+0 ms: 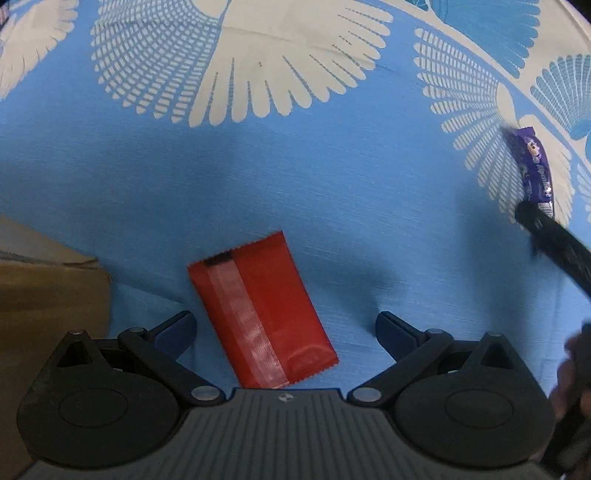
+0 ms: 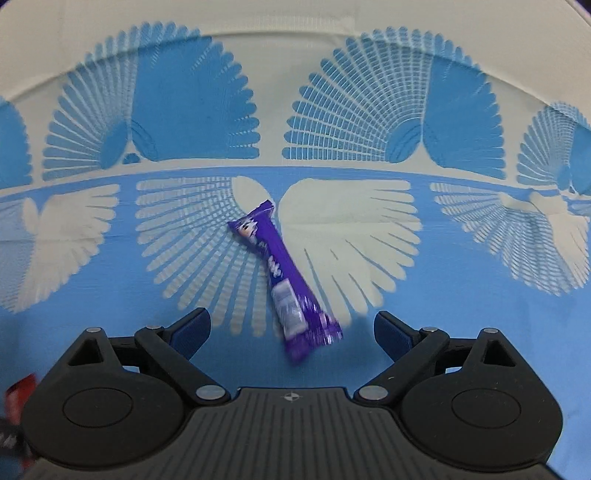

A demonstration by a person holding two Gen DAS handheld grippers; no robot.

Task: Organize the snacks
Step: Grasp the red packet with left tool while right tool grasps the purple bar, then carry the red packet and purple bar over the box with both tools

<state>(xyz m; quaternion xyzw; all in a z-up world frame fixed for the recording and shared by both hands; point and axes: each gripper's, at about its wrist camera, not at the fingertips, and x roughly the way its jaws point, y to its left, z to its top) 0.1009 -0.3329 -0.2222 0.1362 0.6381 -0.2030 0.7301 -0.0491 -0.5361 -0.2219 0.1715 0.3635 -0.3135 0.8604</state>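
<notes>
A red snack packet (image 1: pixel 260 314) lies flat on the blue patterned cloth, seam side up, between the spread fingers of my left gripper (image 1: pixel 286 330), which is open and does not touch it. A purple snack bar (image 2: pixel 284 275) lies on the cloth between the spread fingers of my right gripper (image 2: pixel 291 332), which is open. The bar also shows in the left wrist view (image 1: pixel 535 170) at the far right, with a black finger (image 1: pixel 554 243) of the right gripper at its near end. A bit of the red packet (image 2: pixel 20 391) shows at the lower left of the right wrist view.
A brown cardboard box (image 1: pixel 48 295) stands at the left, close to my left gripper. The blue cloth with white fan patterns (image 1: pixel 258 74) covers the surface, with a white border (image 2: pixel 295 18) at the far edge.
</notes>
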